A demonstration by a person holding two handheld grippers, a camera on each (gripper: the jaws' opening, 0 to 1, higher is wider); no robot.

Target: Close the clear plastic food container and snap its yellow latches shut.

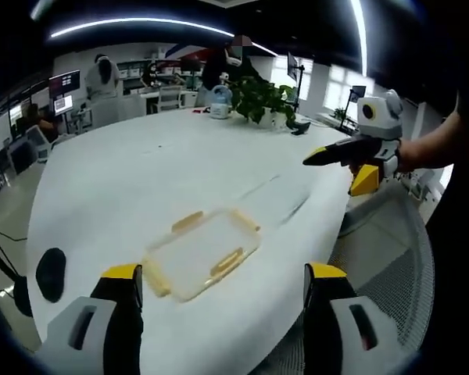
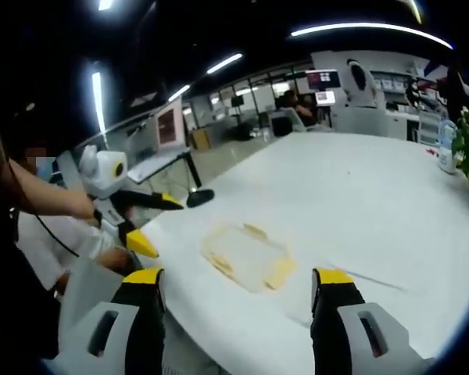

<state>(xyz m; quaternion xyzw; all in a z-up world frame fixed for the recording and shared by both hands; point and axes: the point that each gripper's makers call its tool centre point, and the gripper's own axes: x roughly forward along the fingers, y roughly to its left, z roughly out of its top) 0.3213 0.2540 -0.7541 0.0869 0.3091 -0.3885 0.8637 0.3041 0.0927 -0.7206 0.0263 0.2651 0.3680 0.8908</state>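
A large white oval table [image 1: 141, 172] carries everything, its pale top stretching from the near edge back toward a row of office desks and monitors. Near the table's front edge lies the clear rectangular plastic food container [image 1: 203, 251], flat and shallow, lying askew to the table's edge, with yellow latches [image 1: 227, 262] along its sides; the same container [image 2: 246, 258] appears in the right gripper view as a faint, almost transparent shape with yellow strips at its rim. Whether its lid is seated or the latches are snapped down cannot be told. Nothing lies between the container and either gripper. At the far end of the table stand a leafy green potted plant [image 1: 262, 98] and, just beside it, a pale blue water bottle [image 1: 220, 100]. A dark round patch [image 1: 51, 273] sits at the table's left near edge. The left gripper [image 1: 223, 277], grey with yellow-tipped jaws, hovers above the container with its jaws wide apart and holding nothing. The right gripper [image 2: 238, 281] is likewise held over the near edge, jaws spread and empty.
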